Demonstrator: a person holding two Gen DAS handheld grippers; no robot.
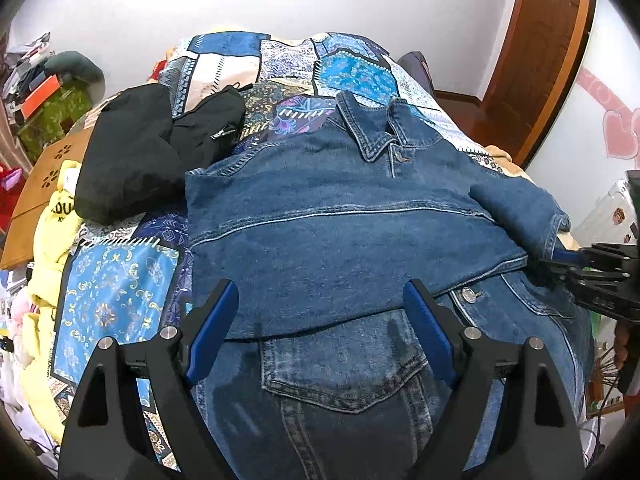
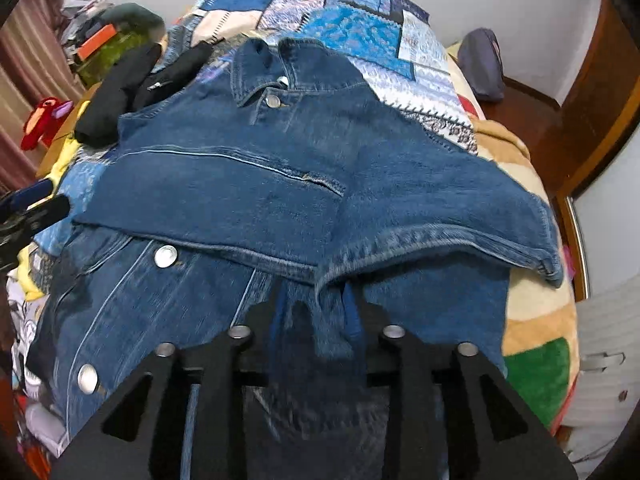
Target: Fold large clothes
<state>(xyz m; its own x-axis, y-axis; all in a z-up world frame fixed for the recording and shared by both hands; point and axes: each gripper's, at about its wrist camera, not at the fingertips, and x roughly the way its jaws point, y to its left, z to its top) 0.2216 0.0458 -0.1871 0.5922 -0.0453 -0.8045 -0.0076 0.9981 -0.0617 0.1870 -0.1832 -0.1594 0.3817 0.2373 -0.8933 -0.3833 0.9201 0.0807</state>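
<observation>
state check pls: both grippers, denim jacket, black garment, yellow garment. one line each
left gripper: open, jaws wide over the jacket, holding nothing
right gripper: jaws partly apart, a fold of denim between them; a firm grip is unclear
denim jacket: on the bed, collar buttoned, sleeves folded across the front
black garment: bundled beside the jacket, zip pull showing
yellow garment: crumpled at the bed edge
patchwork bedspread: spread under the clothes
</observation>
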